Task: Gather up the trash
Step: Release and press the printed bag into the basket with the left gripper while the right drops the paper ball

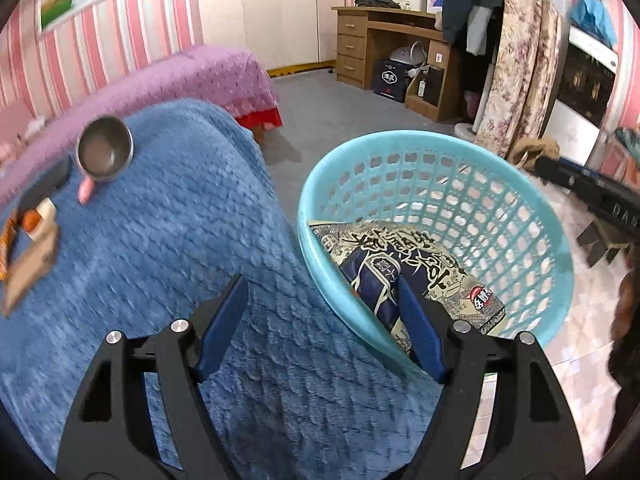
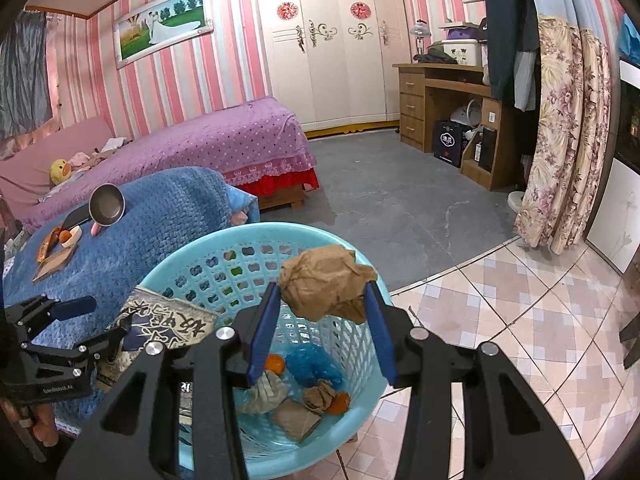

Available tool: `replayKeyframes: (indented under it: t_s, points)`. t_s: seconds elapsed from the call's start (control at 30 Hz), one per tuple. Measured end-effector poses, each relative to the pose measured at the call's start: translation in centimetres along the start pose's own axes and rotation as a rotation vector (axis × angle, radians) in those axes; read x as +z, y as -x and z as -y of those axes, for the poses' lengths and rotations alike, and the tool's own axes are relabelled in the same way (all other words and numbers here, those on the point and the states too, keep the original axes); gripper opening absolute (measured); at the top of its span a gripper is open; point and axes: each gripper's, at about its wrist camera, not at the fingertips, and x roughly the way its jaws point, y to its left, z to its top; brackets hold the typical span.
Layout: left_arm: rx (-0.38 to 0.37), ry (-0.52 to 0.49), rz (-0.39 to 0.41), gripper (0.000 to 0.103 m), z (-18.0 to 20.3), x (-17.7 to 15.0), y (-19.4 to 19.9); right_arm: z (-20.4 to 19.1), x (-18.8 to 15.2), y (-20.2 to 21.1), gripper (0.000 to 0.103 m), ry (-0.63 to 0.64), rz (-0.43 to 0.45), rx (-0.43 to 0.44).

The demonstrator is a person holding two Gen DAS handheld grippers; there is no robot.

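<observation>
A light blue plastic basket (image 1: pixel 400 142) stands beside a table draped in a blue blanket (image 1: pixel 160 240). A printed snack bag (image 1: pixel 424 268) leans inside the basket against its near wall. My left gripper (image 1: pixel 320 308) is open, one finger over the blanket and the other inside the basket beside the bag, with nothing gripped. In the right wrist view my right gripper (image 2: pixel 322 296) hangs over the basket (image 2: pixel 168 276), shut on a crumpled brown paper ball (image 2: pixel 324 280). Orange peels, a blue plastic bag (image 2: pixel 312 362) and paper scraps lie at the bottom.
On the blanket rest a steel bowl (image 1: pixel 105 154), a cardboard piece (image 1: pixel 32 268), an orange peel (image 1: pixel 30 220) and a dark flat object. A purple bed (image 2: pixel 224 140) is behind, a wooden desk (image 2: pixel 440 96) far right. Tiled floor (image 2: pixel 520 320) lies right of the basket.
</observation>
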Motion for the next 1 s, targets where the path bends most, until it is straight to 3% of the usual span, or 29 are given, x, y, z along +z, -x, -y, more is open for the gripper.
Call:
replayKeyframes:
  t_s: [0.1, 0.27, 0.37, 0.4, 0.6, 0.63, 0.77, 1.0]
  points:
    - [-0.001, 0.012, 0.017, 0.07, -0.4, 0.5, 0.2, -0.2, 0.1, 0.0, 0.043, 0.006, -0.003, 0.002]
    - [-0.034, 0.029, 0.009, 0.024, -1.2, 1.5, 0.1, -0.2, 0.2, -0.1, 0.043, 0.007, -0.007, 0.001]
    - [-0.048, 0.053, 0.004, 0.007, -1.6, 1.8, -0.1, -0.3, 0.3, -0.2, 0.043, 0.013, -0.008, 0.0]
    - [-0.061, 0.061, 0.002, 0.006, -1.7, 1.8, -0.2, -0.3, 0.3, -0.2, 0.043, 0.015, -0.008, -0.001]
    - [-0.093, 0.06, -0.007, 0.008, -0.9, 2.3, -0.3, -0.2, 0.3, -0.1, 0.043, 0.011, -0.009, -0.008]
    - [-0.094, 0.059, -0.005, 0.012, -0.8, 2.4, -0.3, -0.2, 0.3, 0.0, 0.043, 0.012, -0.009, -0.01]
    - [-0.087, 0.059, 0.018, 0.054, 0.0, 2.8, 0.1, -0.2, 0.4, 0.1, 0.043, 0.014, -0.007, -0.017]
    - [-0.096, 0.076, 0.026, 0.06, -0.1, 3.1, 0.3, 0.0, 0.4, 0.2, 0.043, 0.013, -0.007, -0.021]
